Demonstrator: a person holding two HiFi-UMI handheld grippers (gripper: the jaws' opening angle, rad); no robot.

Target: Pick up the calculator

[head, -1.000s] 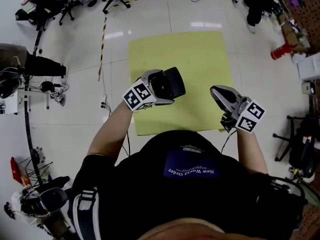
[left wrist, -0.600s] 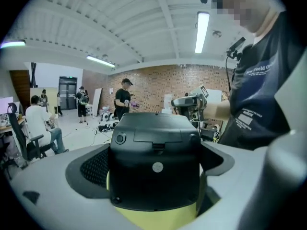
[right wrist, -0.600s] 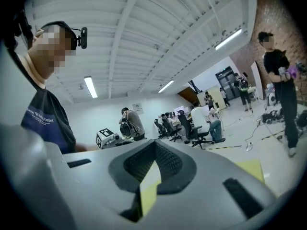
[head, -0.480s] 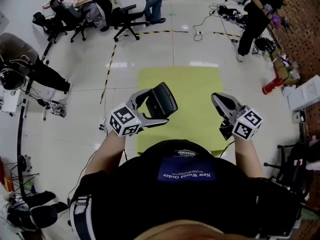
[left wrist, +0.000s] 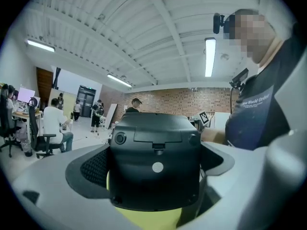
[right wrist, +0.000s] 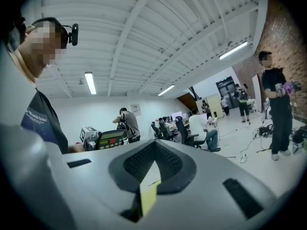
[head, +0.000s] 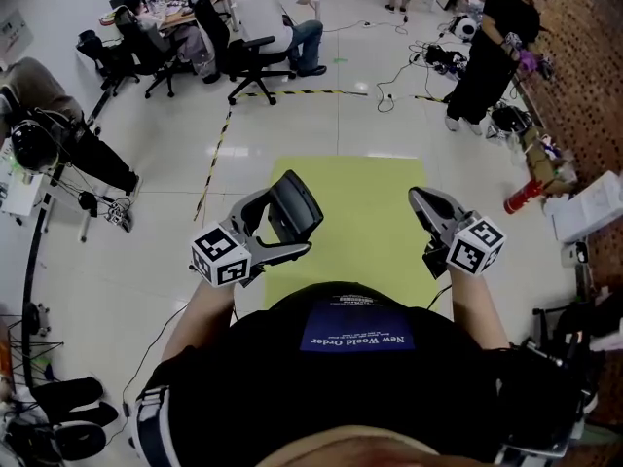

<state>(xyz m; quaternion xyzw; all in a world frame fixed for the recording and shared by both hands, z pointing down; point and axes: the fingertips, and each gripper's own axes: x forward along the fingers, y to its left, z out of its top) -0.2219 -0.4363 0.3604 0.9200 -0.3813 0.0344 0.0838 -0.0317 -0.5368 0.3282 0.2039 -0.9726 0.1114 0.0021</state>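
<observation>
Left gripper (head: pixel 290 224) has the calculator (left wrist: pixel 153 162) pinched between its jaws, back side facing the gripper cam. The calculator is in the air at chest height, well clear of the yellow mat (head: pixel 375 217) on the floor (head: pixel 146 261). Right gripper (head: pixel 421 200) has its jaws pressed together on nothing, held off to the side. Pick looks done to me: grasp made, lift made. Nothing obvious left except holding it steady.

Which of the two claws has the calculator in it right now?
The left claw: it is shut on the black calculator, held up over the yellow-green mat. The right claw is shut with nothing between its jaws.
</observation>
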